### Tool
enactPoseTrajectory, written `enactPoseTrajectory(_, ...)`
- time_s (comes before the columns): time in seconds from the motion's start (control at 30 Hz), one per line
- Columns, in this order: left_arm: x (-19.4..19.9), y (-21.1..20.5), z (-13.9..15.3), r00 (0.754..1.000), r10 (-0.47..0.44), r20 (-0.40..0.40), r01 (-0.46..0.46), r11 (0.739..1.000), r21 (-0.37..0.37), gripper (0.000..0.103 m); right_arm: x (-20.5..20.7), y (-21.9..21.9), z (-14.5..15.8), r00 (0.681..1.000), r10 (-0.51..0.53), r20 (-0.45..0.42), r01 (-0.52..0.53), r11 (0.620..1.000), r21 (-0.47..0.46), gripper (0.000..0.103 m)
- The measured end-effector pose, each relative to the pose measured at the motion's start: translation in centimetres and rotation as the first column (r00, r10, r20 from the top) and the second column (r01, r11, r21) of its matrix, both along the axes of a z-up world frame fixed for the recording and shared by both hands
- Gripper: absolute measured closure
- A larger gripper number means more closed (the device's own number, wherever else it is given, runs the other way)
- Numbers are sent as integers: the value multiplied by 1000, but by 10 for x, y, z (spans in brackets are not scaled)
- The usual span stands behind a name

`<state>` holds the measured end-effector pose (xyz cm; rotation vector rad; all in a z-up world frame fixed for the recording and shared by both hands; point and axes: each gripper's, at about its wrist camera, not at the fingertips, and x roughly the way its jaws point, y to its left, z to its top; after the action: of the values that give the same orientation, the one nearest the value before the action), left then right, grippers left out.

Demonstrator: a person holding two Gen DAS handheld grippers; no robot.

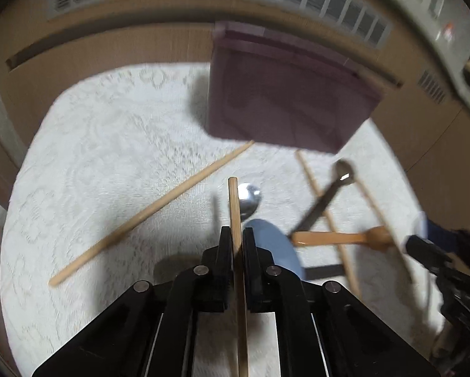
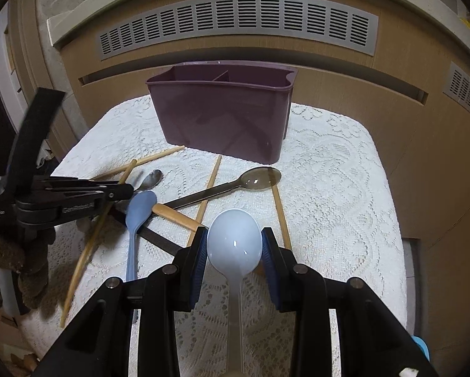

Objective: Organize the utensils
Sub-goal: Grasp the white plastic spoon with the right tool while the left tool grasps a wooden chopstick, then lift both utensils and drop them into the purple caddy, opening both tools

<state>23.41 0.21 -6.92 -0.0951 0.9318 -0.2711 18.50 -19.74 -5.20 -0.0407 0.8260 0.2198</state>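
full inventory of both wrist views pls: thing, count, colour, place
Utensil caddy: 1, purple, far side of the lace cloth.
Loose chopsticks: at least 4, pale wood, scattered before the caddy.
Held chopstick: 1, wood, in left gripper.
Long spoon: 1, dark, across chopsticks.
Blue spoon: 1, on cloth.
Metal spoon: 1, partly hidden.
Wooden utensil: 1, type unclear.
White spoon: 1, in right gripper.
Left gripper: shut.
Right gripper: shut.

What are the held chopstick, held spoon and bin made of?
Chopstick in left gripper: likely wood or bamboo, pale matte tan. Spoon in right gripper: likely plastic, glossy, pale, slightly translucent. Bin: purple plastic, smooth moulded walls.
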Motion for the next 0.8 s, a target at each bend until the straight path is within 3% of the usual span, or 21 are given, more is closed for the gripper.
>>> enactPoseTrajectory(0.17, -38, 0, 36, 991, 12, 134, -10, 1000, -19, 97, -12, -1, 11, 1000, 5, 17, -6, 1000, 26, 71)
enactPoseTrajectory(0.47, -75, 5, 106, 956, -22, 293, 52, 994, -95, 97, -27, -3, 40, 998, 16, 52, -21, 995, 95, 71)
enactPoseTrajectory(0.6, -72, 1, 165, 903, -43, 427, 88, 992, -85, 97, -29, -6, 88, 987, 27, 161, -46, 992, 114, 71)
enactPoseTrajectory(0.7, -56, 0, 224, 829, -33, 558, 97, 992, -86, 97, -19, -8, 144, 959, 38, 280, -69, 992, 101, 71)
enactPoseTrajectory(0.8, -32, 0, 263, 776, -17, 631, 96, 991, -90, 97, 0, -14, 198, 920, 41, 390, -103, 985, 139, 71)
